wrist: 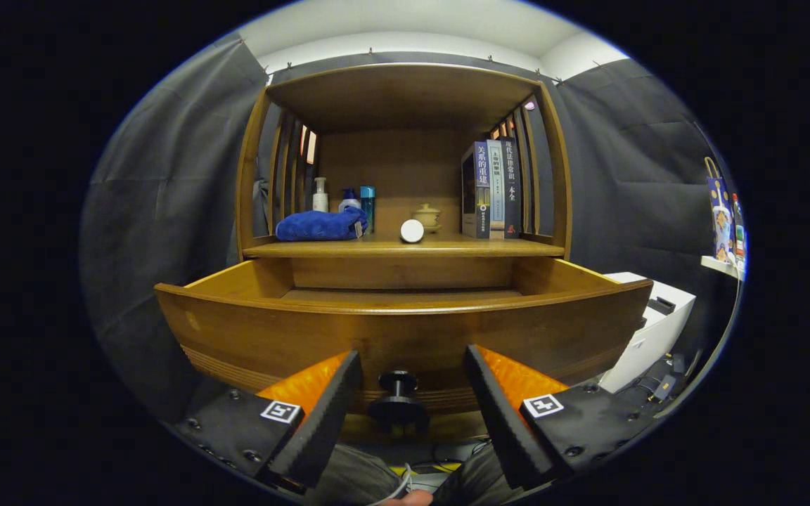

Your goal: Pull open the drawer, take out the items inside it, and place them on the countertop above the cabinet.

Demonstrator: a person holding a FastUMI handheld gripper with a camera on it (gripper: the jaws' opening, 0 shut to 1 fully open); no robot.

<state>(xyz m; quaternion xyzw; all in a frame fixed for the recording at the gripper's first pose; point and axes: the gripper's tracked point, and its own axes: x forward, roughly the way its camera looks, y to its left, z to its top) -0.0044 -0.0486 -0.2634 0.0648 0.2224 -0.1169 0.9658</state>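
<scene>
Wooden cabinet (405,91) with its drawer (405,337) standing pulled out toward the camera, seen along the tongs (412,393). The tongs are standing wide apart, gripping nothing; the drawer's dark round knob (398,400) is sitting in the gap between the two fingers, touching neither. The drawer's curved front panel is lying just ahead of the fingertips, and what can be seen of the drawer's floor is showing bare wood; its nearer part is being hidden by the front panel.

Reading left to right along the tabletop (391,248) above the drawer: a folded blue towel (320,226) is lying at the left; behind it a white pump bottle (320,195), a blue-capped bottle (349,199) and a teal canister (368,204) are standing close together; a white cylinder (412,230) is lying on its side near the middle front edge, its round end facing the camera; a small lidded ceramic jar (427,216) is sitting just behind and to the right of it; three upright books (491,190) are leaning against the slatted right side.

To the right of the cabinet, a white box-shaped appliance (647,330) is standing beside the drawer's right corner. Below the tongs, a person's trousered legs (356,478) are showing.
</scene>
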